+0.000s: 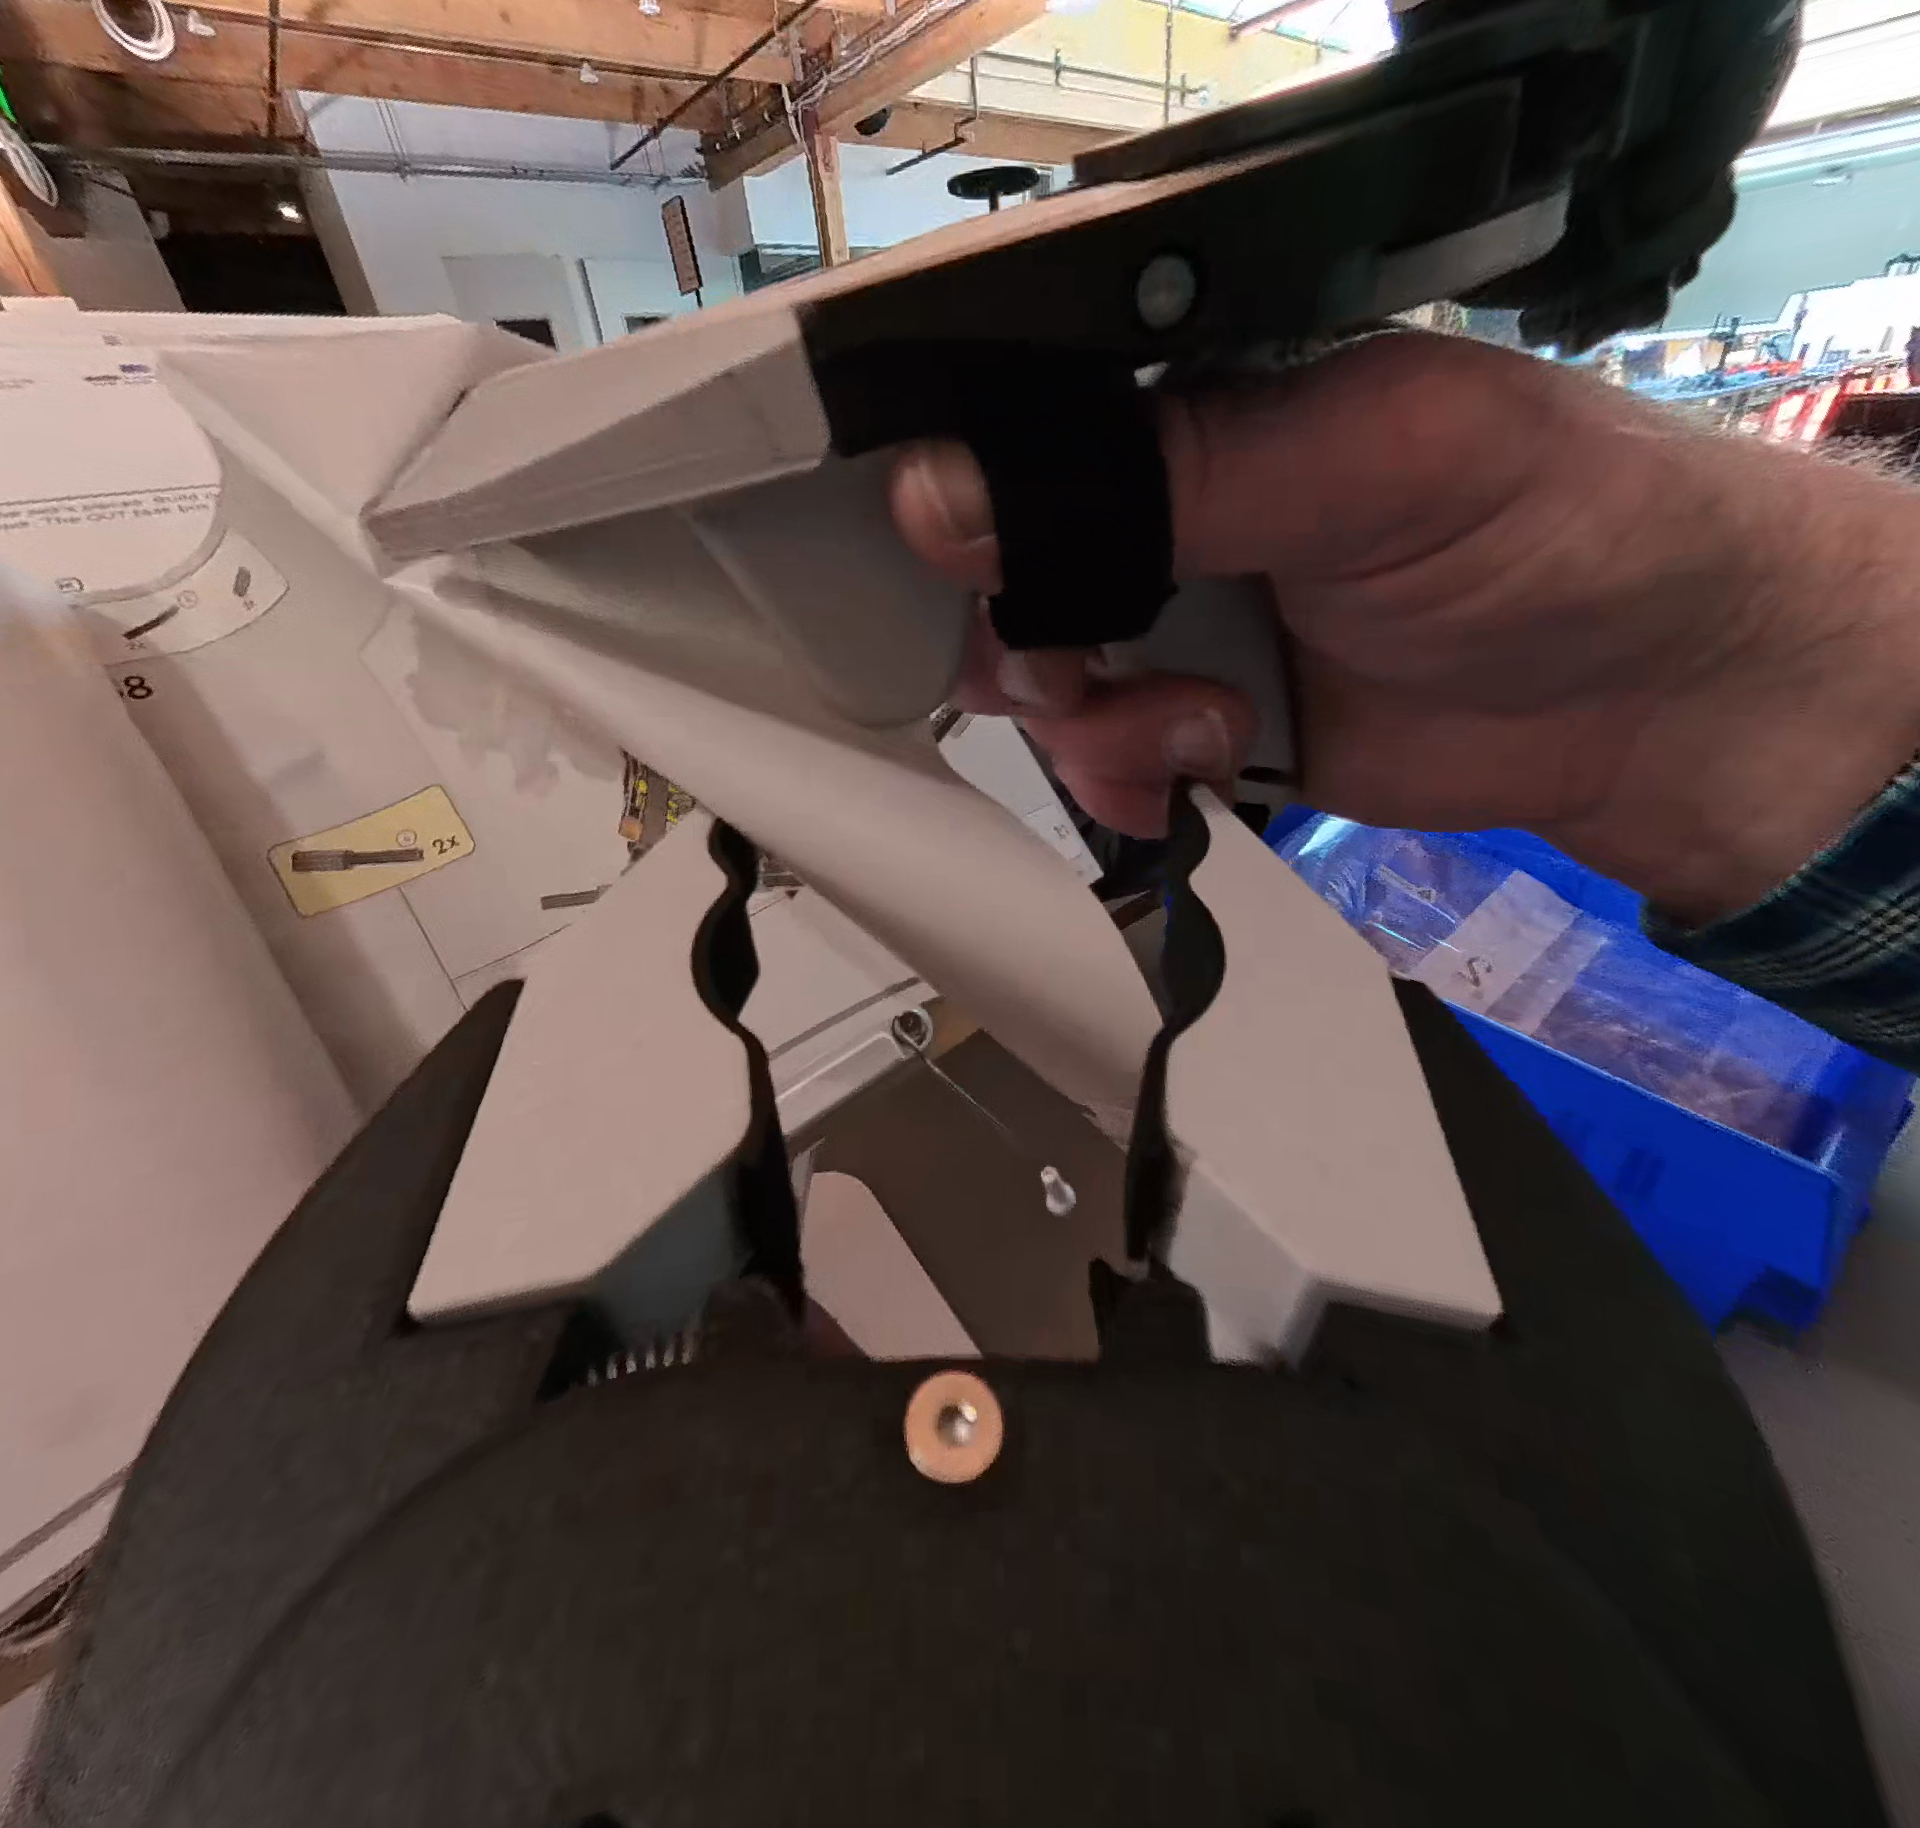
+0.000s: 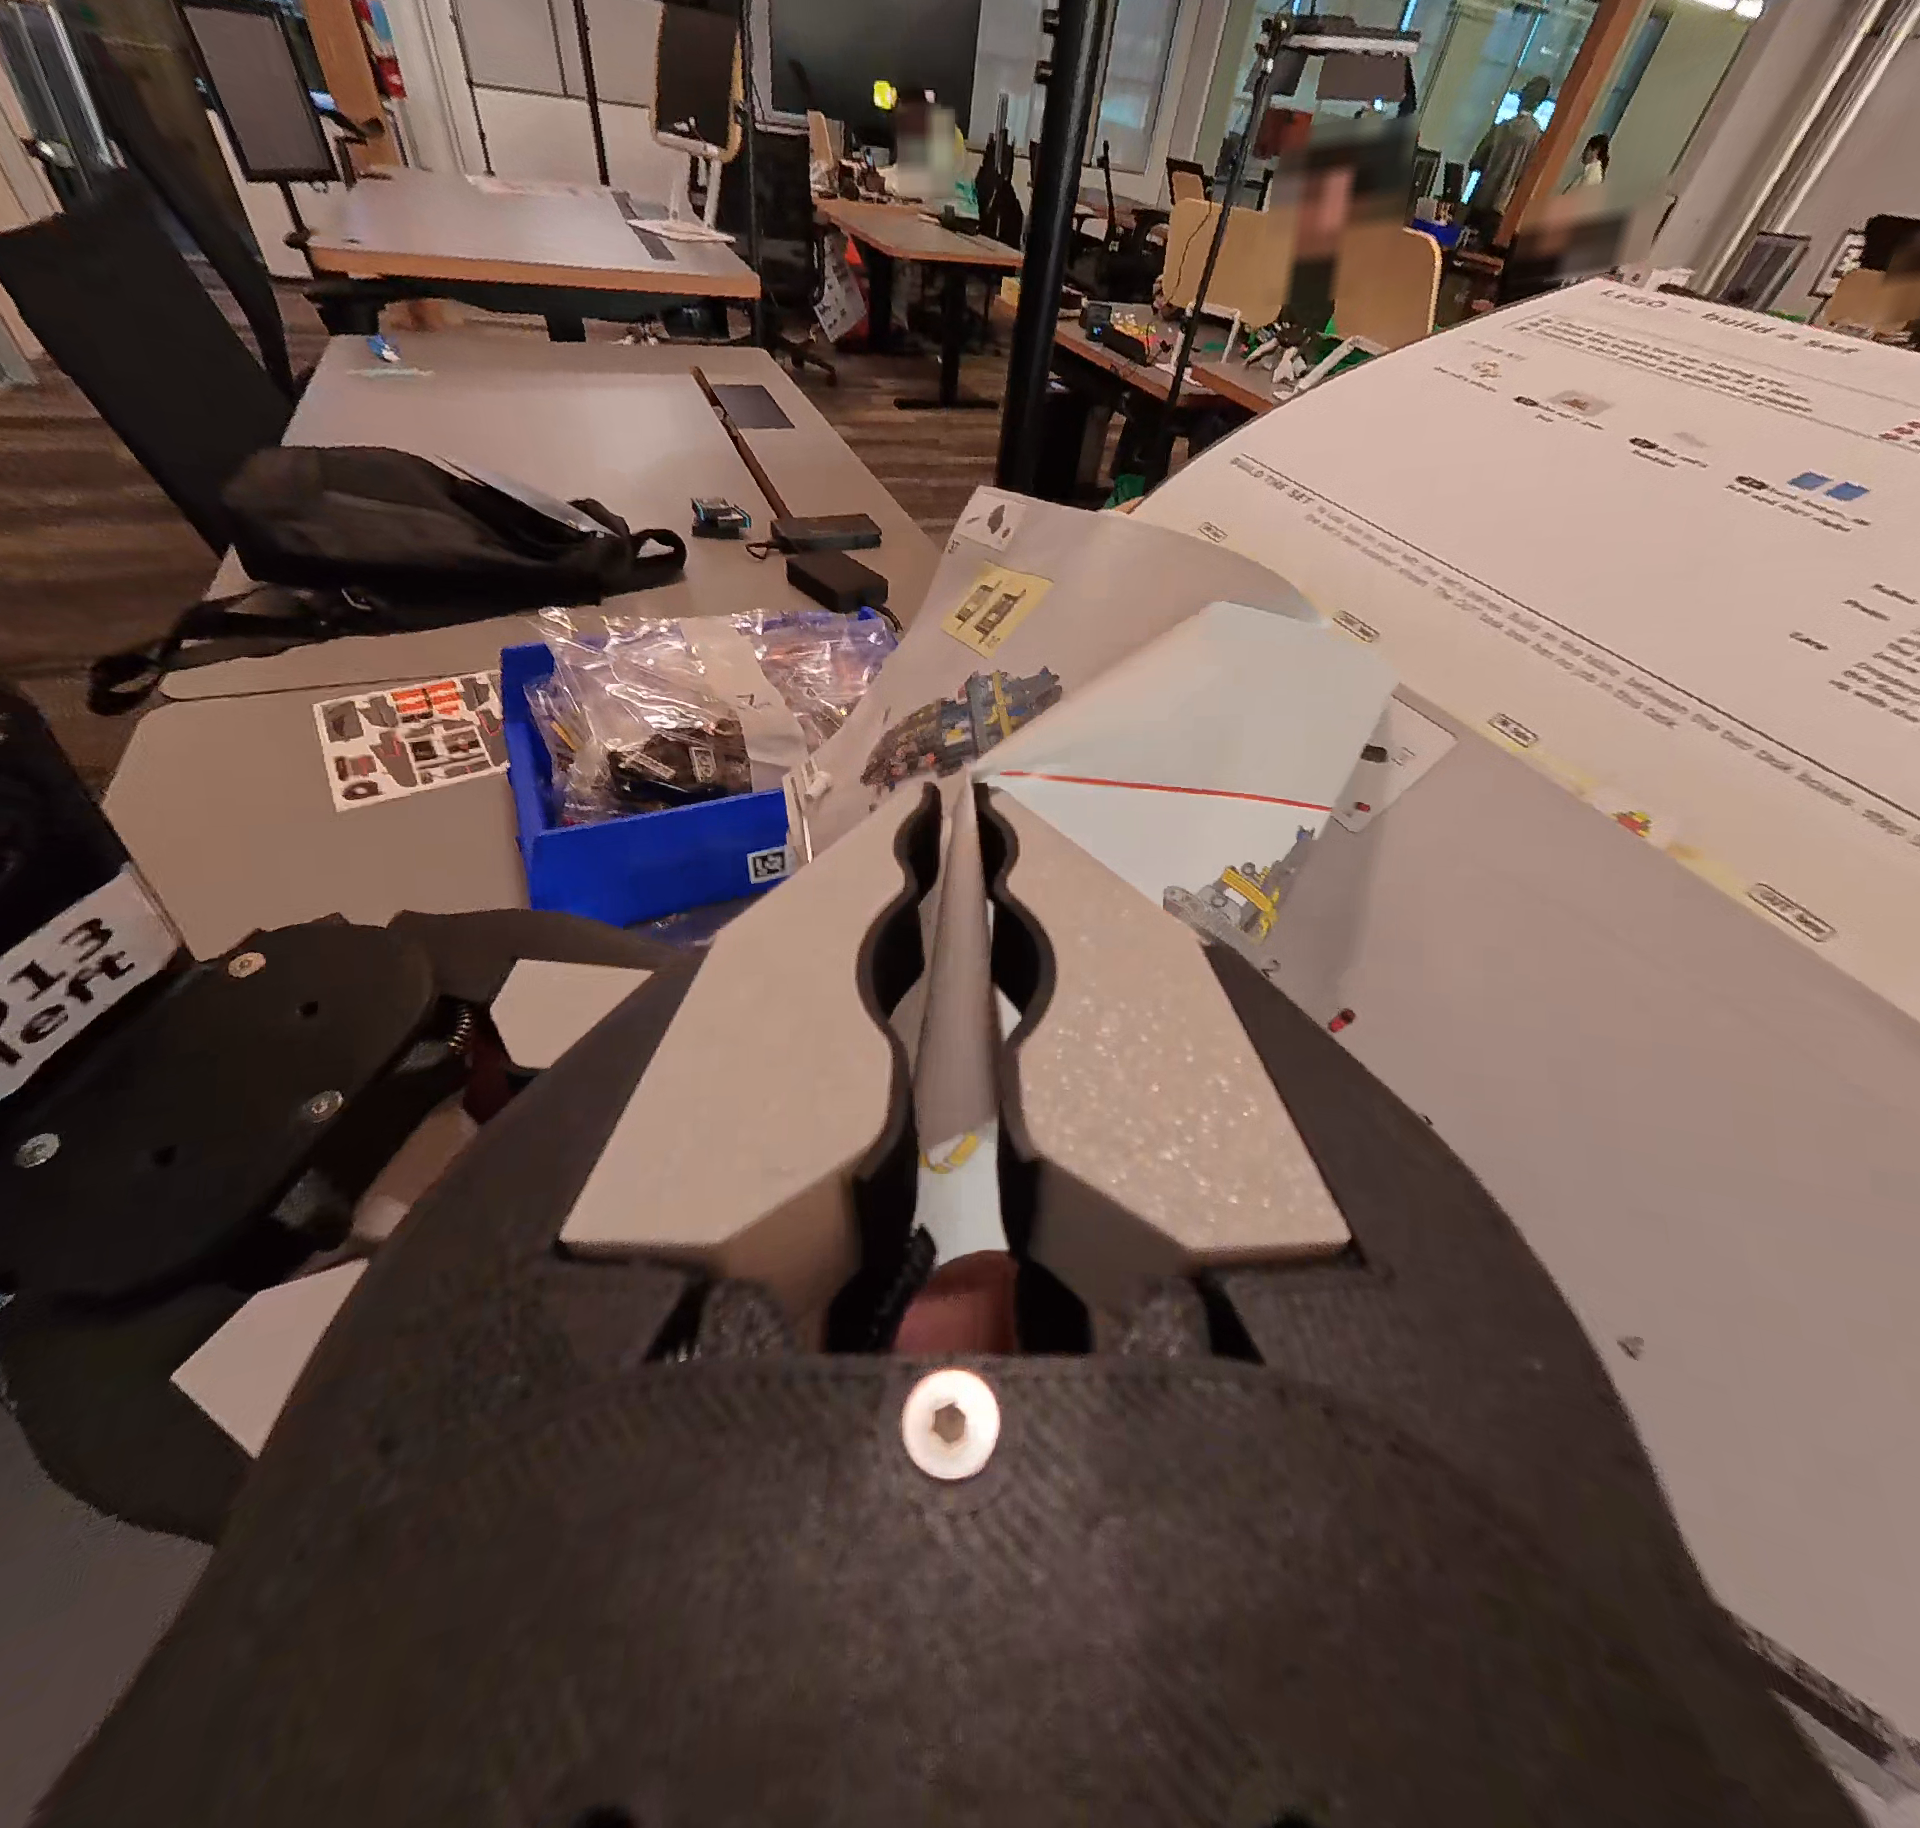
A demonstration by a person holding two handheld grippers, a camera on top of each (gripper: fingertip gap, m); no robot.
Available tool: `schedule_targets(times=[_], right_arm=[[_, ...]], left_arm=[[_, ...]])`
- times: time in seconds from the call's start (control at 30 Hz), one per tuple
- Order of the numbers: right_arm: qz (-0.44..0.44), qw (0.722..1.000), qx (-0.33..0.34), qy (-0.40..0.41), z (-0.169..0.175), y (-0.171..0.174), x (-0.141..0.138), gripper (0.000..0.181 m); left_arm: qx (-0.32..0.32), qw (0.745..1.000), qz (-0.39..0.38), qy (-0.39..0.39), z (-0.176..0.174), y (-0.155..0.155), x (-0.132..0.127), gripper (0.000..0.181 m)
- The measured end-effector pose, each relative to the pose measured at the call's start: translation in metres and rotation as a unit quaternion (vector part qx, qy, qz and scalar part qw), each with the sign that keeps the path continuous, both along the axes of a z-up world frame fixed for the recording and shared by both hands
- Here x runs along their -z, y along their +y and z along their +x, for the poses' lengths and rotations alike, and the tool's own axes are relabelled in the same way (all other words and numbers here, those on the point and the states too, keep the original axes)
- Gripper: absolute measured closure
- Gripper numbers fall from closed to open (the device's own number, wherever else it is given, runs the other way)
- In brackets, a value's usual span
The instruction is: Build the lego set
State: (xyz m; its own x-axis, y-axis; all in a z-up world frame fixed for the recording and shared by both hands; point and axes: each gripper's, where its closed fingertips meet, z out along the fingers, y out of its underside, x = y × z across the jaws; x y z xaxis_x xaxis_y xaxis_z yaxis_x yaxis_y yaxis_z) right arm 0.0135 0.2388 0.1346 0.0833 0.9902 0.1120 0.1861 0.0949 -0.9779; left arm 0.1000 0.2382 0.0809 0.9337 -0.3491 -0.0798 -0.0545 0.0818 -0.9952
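Note:
The instruction booklet (image 2: pixel 1195 708) lies open on the grey table. My right gripper (image 2: pixel 958 791) is shut on one of its pages (image 2: pixel 954 999) and lifts it on edge. In the left wrist view the lifted page (image 1: pixel 810 739) curves down from the right gripper (image 1: pixel 416 542), which a hand (image 1: pixel 1455 615) holds just above. My left gripper (image 1: pixel 961 822) is open with the page's lower edge hanging between its fingers, not pinched. It also shows in the right wrist view (image 2: pixel 436 1155) at the lower left. A blue bin (image 2: pixel 644 864) holds clear bags of Lego parts (image 2: pixel 665 729).
The blue bin (image 1: pixel 1662 1186) sits right of the left gripper. A sticker sheet (image 2: pixel 416 739) lies left of the bin. A black backpack (image 2: pixel 416 531) and small black devices (image 2: pixel 831 557) lie farther back. A large printed sheet (image 2: pixel 1558 531) covers the table on the right.

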Motion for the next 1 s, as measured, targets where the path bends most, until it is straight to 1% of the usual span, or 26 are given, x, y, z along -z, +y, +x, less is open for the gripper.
schedule_targets(times=[0.07, 0.1, 0.13, 0.2, 0.3, 0.37, 0.43, 0.53, 0.67, 0.73, 0.83, 0.9, 1.0], right_arm=[[-0.017, 1.000, -0.017, 0.016, -0.005, -0.005, -0.002, 0.168], [-0.026, 0.999, -0.024, 0.020, -0.007, -0.006, -0.003, 0.166], [-0.031, 0.999, -0.026, 0.021, -0.009, -0.006, -0.002, 0.165], [-0.041, 0.998, -0.035, 0.025, -0.012, -0.007, -0.003, 0.164], [-0.054, 0.997, -0.045, 0.023, -0.017, -0.006, -0.002, 0.161], [-0.065, 0.996, -0.055, 0.023, -0.019, -0.006, -0.001, 0.158], [-0.065, 0.996, -0.061, 0.020, -0.020, -0.006, 0.000, 0.158], [-0.073, 0.995, -0.067, 0.027, -0.020, -0.003, 0.000, 0.155], [-0.071, 0.994, -0.073, 0.030, -0.017, 0.001, -0.002, 0.139], [-0.042, 0.995, -0.082, 0.028, -0.012, -0.002, -0.006, 0.129], [0.034, 0.997, -0.066, -0.010, -0.001, 0.005, 0.000, 0.126], [0.062, 0.995, -0.058, -0.043, 0.004, 0.009, 0.011, 0.127], [0.099, 0.991, -0.062, -0.057, 0.002, 0.008, 0.017, 0.124]], left_arm=[[0.008, 1.000, 0.002, -0.008, -0.003, -0.004, 0.002, 0.110], [0.007, 1.000, 0.002, -0.016, -0.008, -0.006, 0.003, 0.116], [0.004, 1.000, 0.004, -0.025, -0.014, -0.007, 0.003, 0.126], [0.007, 0.999, 0.003, -0.041, -0.025, -0.010, 0.005, 0.135], [0.005, 0.998, -0.015, -0.055, -0.041, -0.010, 0.012, 0.155], [-0.001, 0.998, -0.017, -0.065, -0.053, -0.011, 0.014, 0.173], [0.005, 0.997, -0.019, -0.071, -0.059, -0.013, 0.014, 0.181], [0.010, 0.996, -0.026, -0.080, -0.067, -0.014, 0.015, 0.181], [0.015, 0.995, -0.027, -0.091, -0.078, -0.015, 0.014, 0.181], [0.017, 0.994, -0.023, -0.102, -0.083, -0.017, 0.011, 0.181], [0.033, 0.993, -0.019, -0.111, -0.087, -0.023, 0.006, 0.181], [0.031, 0.993, -0.017, -0.109, -0.095, -0.027, 0.002, 0.181], [0.034, 0.993, -0.013, -0.115, -0.111, -0.033, -0.009, 0.181]])
